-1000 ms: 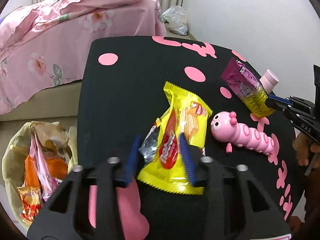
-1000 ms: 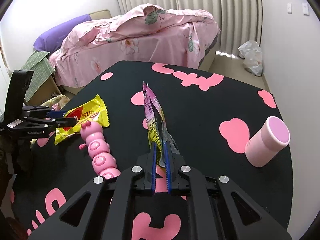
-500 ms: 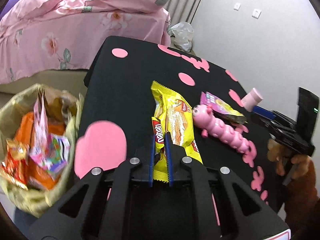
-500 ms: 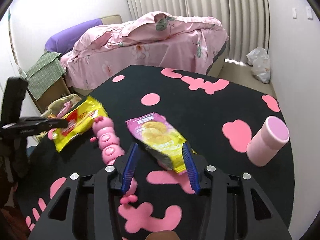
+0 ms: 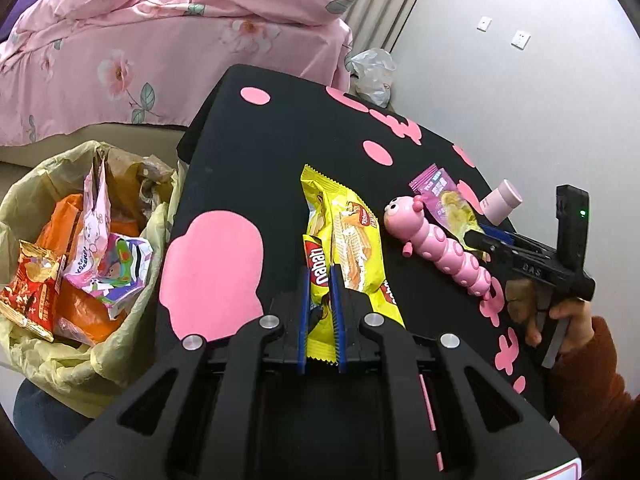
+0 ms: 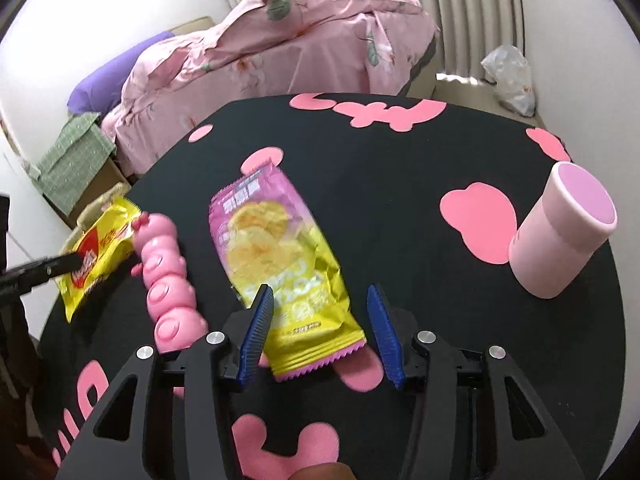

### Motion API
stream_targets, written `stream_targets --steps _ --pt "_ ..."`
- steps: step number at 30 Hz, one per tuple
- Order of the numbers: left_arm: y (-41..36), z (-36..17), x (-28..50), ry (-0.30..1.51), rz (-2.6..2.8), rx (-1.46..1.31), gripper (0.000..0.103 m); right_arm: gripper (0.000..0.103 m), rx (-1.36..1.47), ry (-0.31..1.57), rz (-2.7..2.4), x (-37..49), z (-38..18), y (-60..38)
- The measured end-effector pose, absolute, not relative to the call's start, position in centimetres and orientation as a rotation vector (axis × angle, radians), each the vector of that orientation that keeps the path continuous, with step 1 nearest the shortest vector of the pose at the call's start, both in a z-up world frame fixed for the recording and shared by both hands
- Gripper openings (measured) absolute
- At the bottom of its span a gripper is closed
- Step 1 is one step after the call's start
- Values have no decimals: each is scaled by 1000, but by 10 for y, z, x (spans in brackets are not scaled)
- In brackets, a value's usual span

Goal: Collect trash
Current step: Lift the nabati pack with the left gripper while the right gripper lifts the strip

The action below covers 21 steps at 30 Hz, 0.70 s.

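Observation:
My left gripper is shut on the near edge of a yellow Nabati wafer wrapper, which stretches over the black table. The same wrapper shows at the left in the right wrist view. My right gripper is open, its blue fingers on either side of a pink and yellow chips packet lying flat on the table. That packet also shows in the left wrist view. A trash bag full of wrappers stands left of the table.
A pink caterpillar toy lies between the two wrappers; it also shows in the right wrist view. A pink cup stands at the table's right. A bed with pink bedding is behind. A white plastic bag lies on the floor.
My left gripper closed on the yellow wrapper and swung toward the trash bag. My right gripper let go of the pink packet, which now lies flat, and has opened wide.

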State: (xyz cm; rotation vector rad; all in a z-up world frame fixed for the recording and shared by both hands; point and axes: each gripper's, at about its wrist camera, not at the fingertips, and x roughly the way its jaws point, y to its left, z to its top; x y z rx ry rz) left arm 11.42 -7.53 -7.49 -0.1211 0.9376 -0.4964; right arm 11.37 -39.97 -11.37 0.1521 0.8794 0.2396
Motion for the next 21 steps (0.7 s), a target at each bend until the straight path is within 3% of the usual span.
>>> stream_targets --steps 3,5,8,21 --pt "-76 -77 112 944 -498 -123 10 43 70 882 225 110 -114 -386" --pt "-76 -77 111 943 -495 -120 10 26 -15 869 193 105 -110 -374" --pt "-76 -75 108 934 -495 -123 10 13 6 829 191 97 -96 -373" --pt "-59 -11 85 744 -497 -84 10 12 58 610 204 58 -2 -341"
